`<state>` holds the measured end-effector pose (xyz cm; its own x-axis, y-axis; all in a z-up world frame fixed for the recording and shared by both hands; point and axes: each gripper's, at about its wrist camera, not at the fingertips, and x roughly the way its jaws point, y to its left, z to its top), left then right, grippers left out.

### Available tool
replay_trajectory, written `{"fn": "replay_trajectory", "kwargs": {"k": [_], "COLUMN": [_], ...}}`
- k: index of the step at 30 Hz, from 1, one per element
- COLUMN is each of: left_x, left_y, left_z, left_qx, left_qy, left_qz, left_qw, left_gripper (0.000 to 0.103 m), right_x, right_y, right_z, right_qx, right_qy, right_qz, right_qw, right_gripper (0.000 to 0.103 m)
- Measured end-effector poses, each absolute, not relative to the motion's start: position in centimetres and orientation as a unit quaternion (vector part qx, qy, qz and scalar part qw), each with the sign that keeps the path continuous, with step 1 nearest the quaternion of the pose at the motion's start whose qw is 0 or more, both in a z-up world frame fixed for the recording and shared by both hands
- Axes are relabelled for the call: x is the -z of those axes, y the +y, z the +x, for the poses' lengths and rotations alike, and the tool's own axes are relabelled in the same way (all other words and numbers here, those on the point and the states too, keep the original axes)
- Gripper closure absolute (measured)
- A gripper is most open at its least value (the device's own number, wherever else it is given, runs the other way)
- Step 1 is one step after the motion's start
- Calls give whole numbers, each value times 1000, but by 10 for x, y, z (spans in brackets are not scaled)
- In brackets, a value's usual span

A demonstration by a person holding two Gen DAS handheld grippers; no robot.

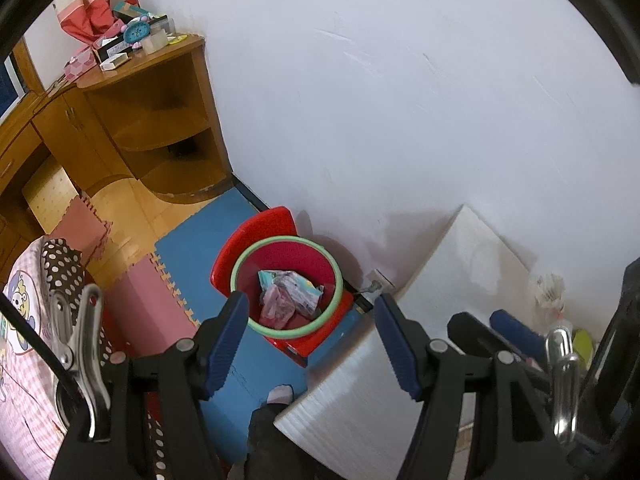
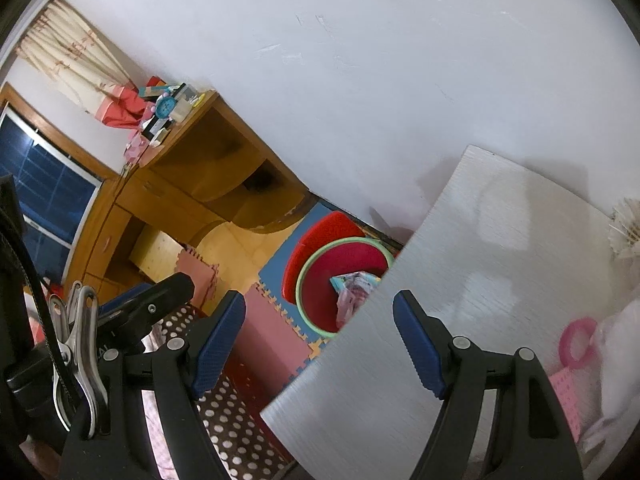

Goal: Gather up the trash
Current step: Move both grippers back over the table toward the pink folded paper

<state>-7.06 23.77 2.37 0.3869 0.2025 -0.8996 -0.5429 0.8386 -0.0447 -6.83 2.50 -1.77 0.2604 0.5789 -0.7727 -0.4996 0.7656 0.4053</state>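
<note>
A red bin with a green rim stands on a small red chair by the wall. Several crumpled wrappers lie inside it. My left gripper hovers above and in front of the bin, open and empty. In the right wrist view the bin is half hidden behind the white table. My right gripper hangs open over the table's left edge, holding nothing. A crumpled white paper lies at the table's far right, and shows again as a white crumpled thing.
A wooden desk with shelves stands at the back left, with clutter on top. Blue and pink foam mats cover the floor. A bed with dotted cloth is at the left. A pink ring lies on the table. A person's socked foot is below.
</note>
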Motion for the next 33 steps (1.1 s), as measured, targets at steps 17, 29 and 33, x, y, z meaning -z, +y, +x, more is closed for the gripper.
{"fn": "replay_trajectory", "kwargs": {"k": [17, 29, 33], "left_x": [-5, 8, 12], "left_y": [146, 112, 101], "left_z": [-124, -133, -133], "left_qx": [-202, -151, -130], "left_qy": [509, 517, 516], "left_qz": [-150, -136, -127], "left_qw": [823, 832, 837], "left_gripper": [34, 34, 34], "right_x": [29, 25, 23], "right_y": [-54, -96, -106], "right_z": [-114, -130, -138], "right_qx": [-357, -326, -307], "right_qy": [497, 497, 488], "right_qz": [23, 50, 57], "right_qw": [791, 803, 815], "right_gripper": [25, 25, 25]}}
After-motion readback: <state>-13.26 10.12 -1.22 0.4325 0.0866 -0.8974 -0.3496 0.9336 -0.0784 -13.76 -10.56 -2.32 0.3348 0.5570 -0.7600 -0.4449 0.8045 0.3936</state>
